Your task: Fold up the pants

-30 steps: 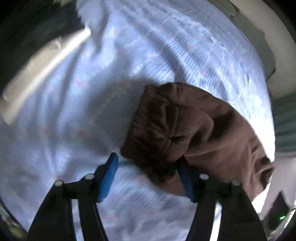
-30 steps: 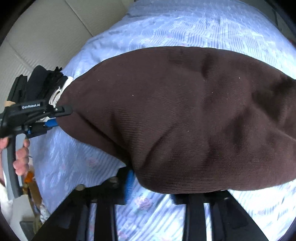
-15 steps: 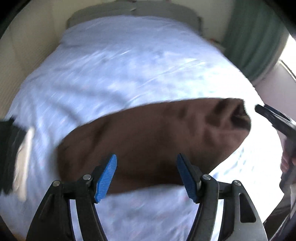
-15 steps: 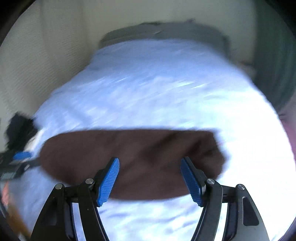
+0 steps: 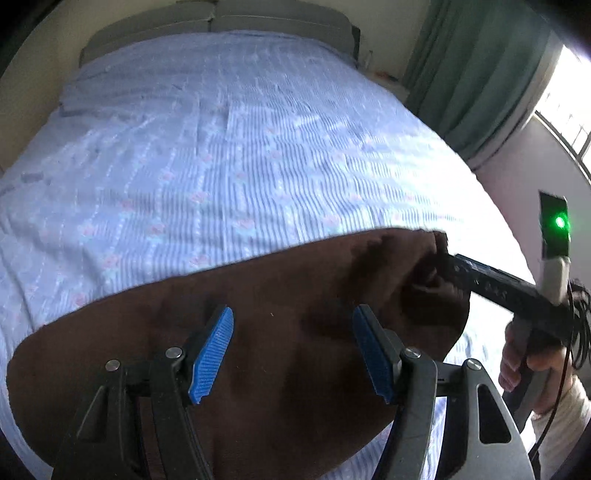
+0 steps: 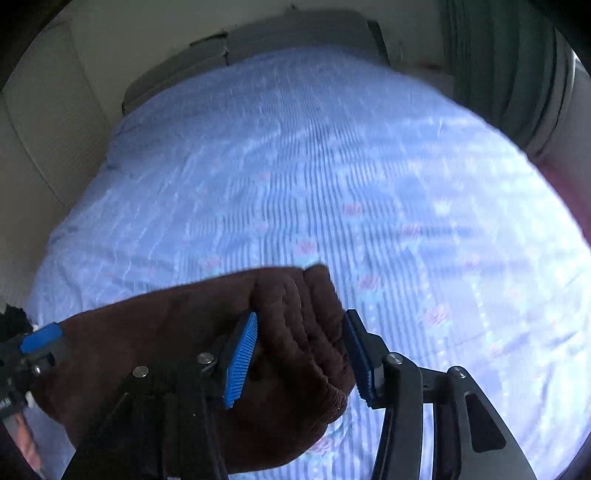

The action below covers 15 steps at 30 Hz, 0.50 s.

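Note:
The brown pants point(image 5: 280, 332) lie folded into a long strip across the near part of the bed. My left gripper point(image 5: 291, 350) hovers over the middle of the strip, open and empty. My right gripper point(image 6: 301, 356) is open, its blue pads on either side of the bunched ribbed end of the pants point(image 6: 295, 332), not closed on it. In the left wrist view the right gripper point(image 5: 443, 258) reaches into the strip's right end. In the right wrist view the left gripper's blue pad point(image 6: 40, 338) shows at the far left.
The bed point(image 5: 258, 147) has a light blue striped sheet with small pink flowers and a grey headboard point(image 5: 218, 22). Green curtains point(image 5: 480, 74) and a bright window stand at the right. A device with a green light point(image 5: 554, 229) is at the right edge.
Both grippers pulled back and up from the close view, then came down. The right gripper moved to the ribbed end of the pants, pads on either side of it. The left stays open over the strip.

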Each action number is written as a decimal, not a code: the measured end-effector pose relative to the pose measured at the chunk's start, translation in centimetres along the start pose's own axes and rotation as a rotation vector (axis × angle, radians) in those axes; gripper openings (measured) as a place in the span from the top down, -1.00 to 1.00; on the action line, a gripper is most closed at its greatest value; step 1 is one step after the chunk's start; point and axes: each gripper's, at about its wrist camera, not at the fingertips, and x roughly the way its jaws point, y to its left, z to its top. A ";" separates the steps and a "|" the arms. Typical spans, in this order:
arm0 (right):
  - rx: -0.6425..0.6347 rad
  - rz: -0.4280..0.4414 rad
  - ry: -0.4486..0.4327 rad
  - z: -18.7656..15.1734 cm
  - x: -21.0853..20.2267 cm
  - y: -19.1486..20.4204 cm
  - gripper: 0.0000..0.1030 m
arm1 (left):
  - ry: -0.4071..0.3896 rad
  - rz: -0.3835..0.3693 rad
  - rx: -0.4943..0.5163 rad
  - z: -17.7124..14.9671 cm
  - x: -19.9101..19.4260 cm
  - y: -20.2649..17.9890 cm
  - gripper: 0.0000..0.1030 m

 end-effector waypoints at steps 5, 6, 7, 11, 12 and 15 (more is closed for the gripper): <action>0.018 0.035 0.049 -0.5 2.1 -0.5 0.31 | 0.058 0.000 -0.008 -1.6 1.3 -0.1 -0.29; 0.001 0.021 0.069 -0.5 2.7 -0.3 0.31 | 0.072 -0.001 -0.016 -1.7 1.7 0.0 -0.29; -0.010 0.017 0.084 -0.6 3.1 -0.1 0.31 | 0.080 -0.001 -0.023 -1.9 1.8 0.1 -0.29; -0.062 -0.002 0.109 -0.8 2.9 0.7 0.51 | 0.108 -0.002 -0.058 -2.0 2.6 0.6 -0.29; -0.101 -0.025 0.096 -1.0 2.4 1.5 0.53 | 0.112 -0.002 -0.062 -2.0 2.7 0.6 -0.29; -0.178 -0.057 0.058 -1.2 0.5 2.9 0.62 | 0.114 0.001 -0.060 -1.9 2.6 0.6 -0.29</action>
